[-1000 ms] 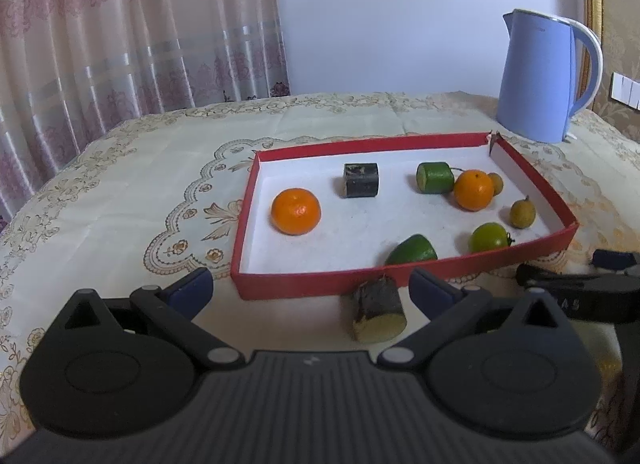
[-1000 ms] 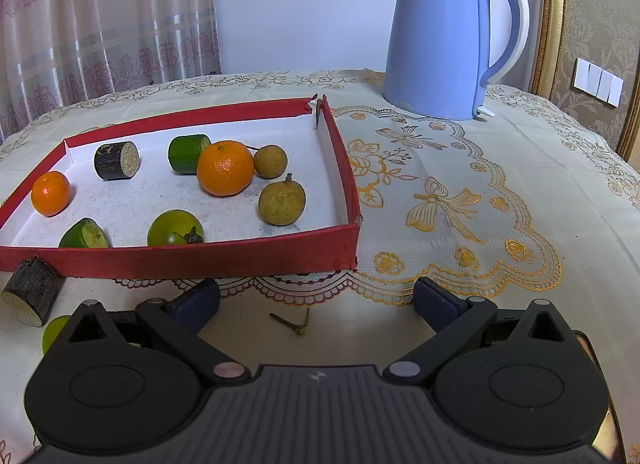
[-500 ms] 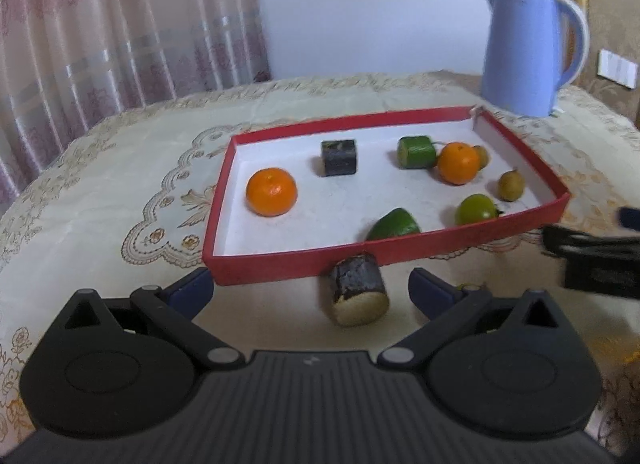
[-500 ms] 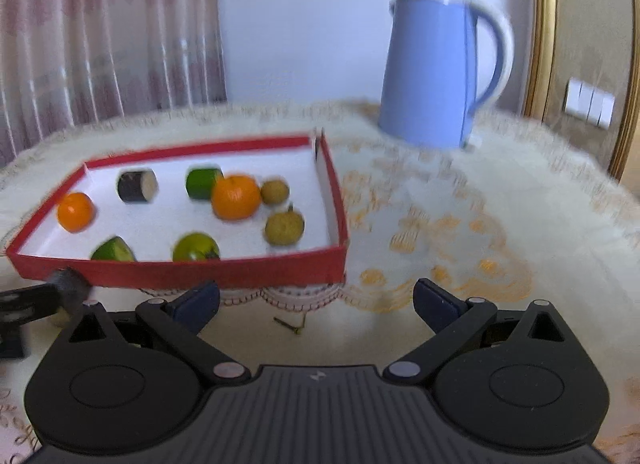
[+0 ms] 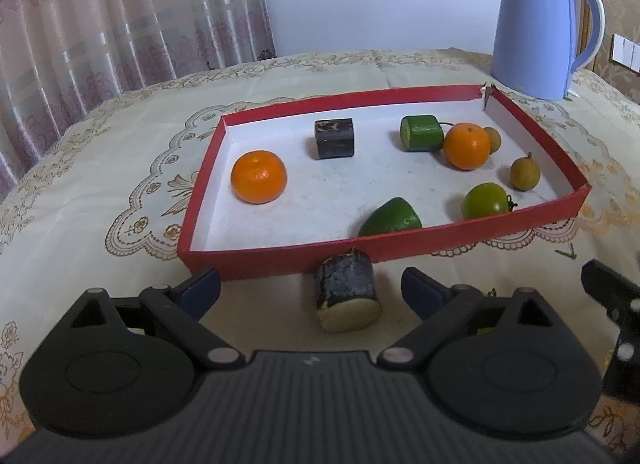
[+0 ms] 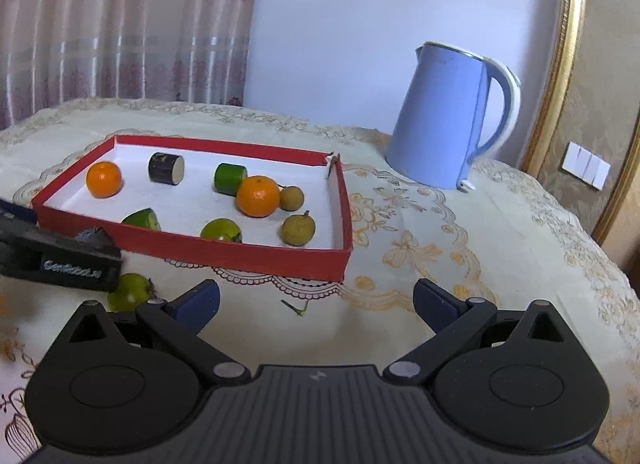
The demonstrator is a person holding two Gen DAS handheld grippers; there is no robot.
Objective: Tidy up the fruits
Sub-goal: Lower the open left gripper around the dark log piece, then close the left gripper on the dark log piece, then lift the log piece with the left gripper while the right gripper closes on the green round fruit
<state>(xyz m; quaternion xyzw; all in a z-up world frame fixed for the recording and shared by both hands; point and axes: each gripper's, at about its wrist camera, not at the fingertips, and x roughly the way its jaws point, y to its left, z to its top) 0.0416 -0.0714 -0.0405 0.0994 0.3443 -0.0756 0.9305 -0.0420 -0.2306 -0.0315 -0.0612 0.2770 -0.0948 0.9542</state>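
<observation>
Closing in, the left gripper (image 5: pixel 310 288), jaws wide and just narrowing, straddles the dark-barked sugarcane stub (image 5: pixel 347 295) lying near the red cardboard tray (image 5: pixel 460 238), long axis pointing far. Right gripper (image 6: pixel 316 300) hangs open, empty.

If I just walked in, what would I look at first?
Probably the red tray in the middle of the table, with two bright oranges inside: one on its left and one toward its right, among green fruits. Next, the tall blue kettle standing behind the tray's far right corner. Then the dark cut piece lying outside the tray's near wall, between the open fingers of the left hand-held gripper.
</observation>
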